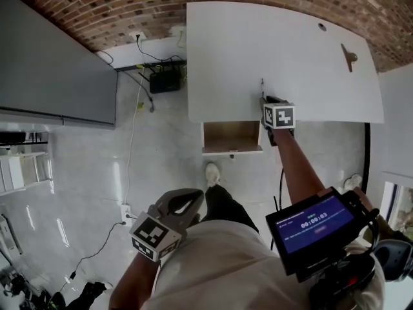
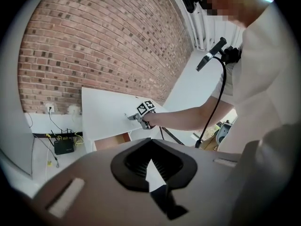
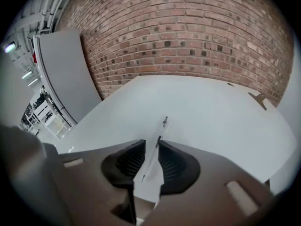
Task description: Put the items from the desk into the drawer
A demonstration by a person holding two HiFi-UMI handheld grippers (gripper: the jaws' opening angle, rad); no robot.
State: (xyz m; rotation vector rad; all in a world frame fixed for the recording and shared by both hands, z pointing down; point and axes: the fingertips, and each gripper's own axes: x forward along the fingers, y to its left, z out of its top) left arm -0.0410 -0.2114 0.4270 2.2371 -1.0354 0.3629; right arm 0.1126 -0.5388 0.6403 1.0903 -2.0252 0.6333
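The step in hand looks like the pick-up of the pen [image 3: 161, 131]. The right claw [image 3: 150, 144] is over the near edge of the white table [image 1: 258, 37], and its jaws are drawn in close with the pen running lengthwise between the pads, its tip poking out ahead over the tabletop. It reads as a pinch on the pen, though the grip may not yet be firm. The left claw [image 2: 150, 143] hangs low by the person's waist, well away from the table; its jaws are pressed together at the tips with nothing between them.

The drawer [image 1: 231, 150] stands pulled out under the table's near edge, just to the left of the right claw and lower. The next move probably calls for a small lift, a short carry leftward and down over the opening, and then a release. A thin pen held along the jaws could pivot or slip, so a level, slow carry seems wise.

Two more things lie at the far right of the table — a brown hook-shaped piece [image 1: 349, 56] and a small dark spot [image 1: 321, 26], too small to identify. Both would need a long reach across. Nothing stands between claw and drawer. A black box [image 1: 164, 80] and cables [image 1: 132, 121] lie on the floor beyond, and a lit screen [image 1: 313, 223] sits at the person's chest.
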